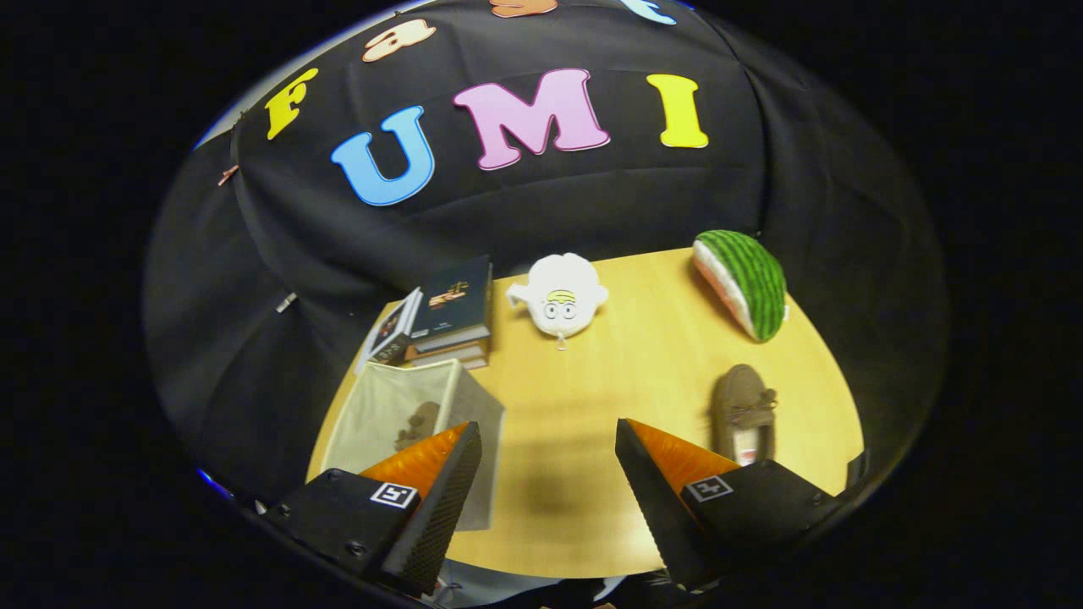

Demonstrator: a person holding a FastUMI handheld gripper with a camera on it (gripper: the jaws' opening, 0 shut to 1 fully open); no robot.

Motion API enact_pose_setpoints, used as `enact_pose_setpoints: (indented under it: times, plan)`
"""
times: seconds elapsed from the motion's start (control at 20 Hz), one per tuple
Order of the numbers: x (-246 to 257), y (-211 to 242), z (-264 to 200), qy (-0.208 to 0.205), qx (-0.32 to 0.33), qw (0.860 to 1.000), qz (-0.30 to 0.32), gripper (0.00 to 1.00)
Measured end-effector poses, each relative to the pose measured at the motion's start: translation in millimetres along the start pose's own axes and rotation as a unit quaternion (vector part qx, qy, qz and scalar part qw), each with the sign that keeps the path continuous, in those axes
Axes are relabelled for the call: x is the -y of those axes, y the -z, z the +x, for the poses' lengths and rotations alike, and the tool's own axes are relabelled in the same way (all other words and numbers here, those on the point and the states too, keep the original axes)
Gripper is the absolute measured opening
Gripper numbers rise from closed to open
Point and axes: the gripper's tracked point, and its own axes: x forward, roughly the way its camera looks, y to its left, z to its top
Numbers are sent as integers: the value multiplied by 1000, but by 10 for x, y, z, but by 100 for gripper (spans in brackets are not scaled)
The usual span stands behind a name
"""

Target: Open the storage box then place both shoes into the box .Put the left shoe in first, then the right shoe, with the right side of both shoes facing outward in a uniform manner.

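Pale wooden counter (592,406) against dark cloth, with books (448,317), a plush toy (560,303) and a watermelon cushion (744,283) along the far edge. Claw (548,461) spread wide and empty above bare wood, hanging between the open box (406,423) beside the left finger, one shoe (417,425) already inside, and the second shoe (743,414) just beyond the right finger, likely poised to fetch it. Brown moccasin with a bow, pale lining, toe pointing away, flat on its sole.
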Motion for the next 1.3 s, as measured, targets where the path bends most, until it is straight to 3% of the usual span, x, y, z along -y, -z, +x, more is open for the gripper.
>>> enact_pose_setpoints:
  times: [0.25,0.4,0.6,0.75,0.85,1.1,1.15,1.3]
  plan:
    - [1173,275,-17,75,-34,996,-46,99]
    - [1702,443,113,89,-57,993,-44,99]
    - [2287,733,424,89,-102,990,-28,99]
    - [2603,879,658,90,-130,986,-60,99]
    - [2685,928,846,80,-142,984,-77,98]
    - [2798,1009,1285,62,-170,983,-40,98]
    - [2801,1055,1323,61,-180,981,-42,97]
    - [2770,1141,1383,53,-194,980,-12,71]
